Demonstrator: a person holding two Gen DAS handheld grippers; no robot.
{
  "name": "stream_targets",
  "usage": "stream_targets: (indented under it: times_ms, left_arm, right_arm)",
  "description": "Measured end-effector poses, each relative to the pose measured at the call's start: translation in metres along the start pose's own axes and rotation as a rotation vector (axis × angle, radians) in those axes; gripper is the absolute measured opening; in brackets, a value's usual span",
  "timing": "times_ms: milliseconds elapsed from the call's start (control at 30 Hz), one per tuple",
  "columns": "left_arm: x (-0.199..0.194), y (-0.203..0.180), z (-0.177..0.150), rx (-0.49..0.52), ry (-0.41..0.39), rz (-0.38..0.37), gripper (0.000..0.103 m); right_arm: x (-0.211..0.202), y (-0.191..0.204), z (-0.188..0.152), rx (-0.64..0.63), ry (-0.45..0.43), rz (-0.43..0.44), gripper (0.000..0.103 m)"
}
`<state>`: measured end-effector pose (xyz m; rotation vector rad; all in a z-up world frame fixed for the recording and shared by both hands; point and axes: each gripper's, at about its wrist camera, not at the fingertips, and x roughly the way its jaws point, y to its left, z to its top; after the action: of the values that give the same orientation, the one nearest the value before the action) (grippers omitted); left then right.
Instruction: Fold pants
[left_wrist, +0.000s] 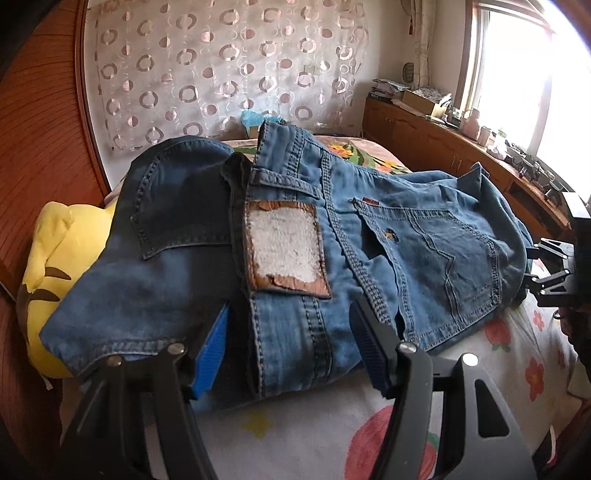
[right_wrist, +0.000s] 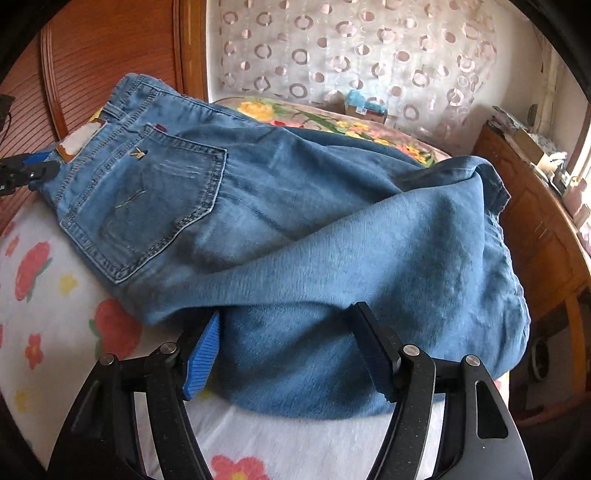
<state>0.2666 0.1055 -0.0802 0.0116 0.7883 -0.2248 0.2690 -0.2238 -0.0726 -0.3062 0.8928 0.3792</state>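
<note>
Blue denim pants lie bunched on the flowered bed sheet, back side up, with a worn white waistband patch and back pockets. My left gripper is open, its jaws standing either side of the waistband edge. In the right wrist view the pants are folded over, a leg lying across the seat. My right gripper is open, its jaws astride the near fold of the leg. The left gripper also shows at the left edge of the right wrist view, and the right gripper at the right edge of the left wrist view.
A yellow plush toy lies left of the pants by the wooden headboard. A wooden cabinet with clutter runs under the window on the right. A circle-patterned curtain hangs behind the bed.
</note>
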Motion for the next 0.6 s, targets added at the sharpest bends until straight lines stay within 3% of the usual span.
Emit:
stream_targets:
  times_ms: [133,233,333,400,467,600]
  left_arm:
    - [0.001,-0.001,-0.002,0.004,0.000,0.002,0.064]
    - [0.003,-0.002,-0.005,0.010,0.000,0.009,0.062]
    - [0.004,-0.005,-0.007,0.019,-0.002,0.021,0.050]
    - [0.002,-0.008,-0.009,0.036,-0.016,0.048,0.035]
    - [0.000,-0.010,-0.010,0.050,-0.021,0.052,0.025]
    - [-0.006,-0.017,-0.007,0.075,-0.030,0.073,0.020]
  right_arm:
    - [0.009,-0.001,0.002,0.005,0.009,0.009,0.070]
    - [0.009,0.000,0.002,-0.006,0.001,0.019,0.058]
    - [0.008,0.004,0.003,-0.028,-0.005,0.040,0.038]
    - [0.008,0.007,0.003,-0.048,-0.010,0.035,0.022]
    - [0.006,0.008,0.003,-0.062,-0.018,0.013,0.016]
    - [0.000,0.007,0.004,-0.054,-0.058,-0.004,0.010]
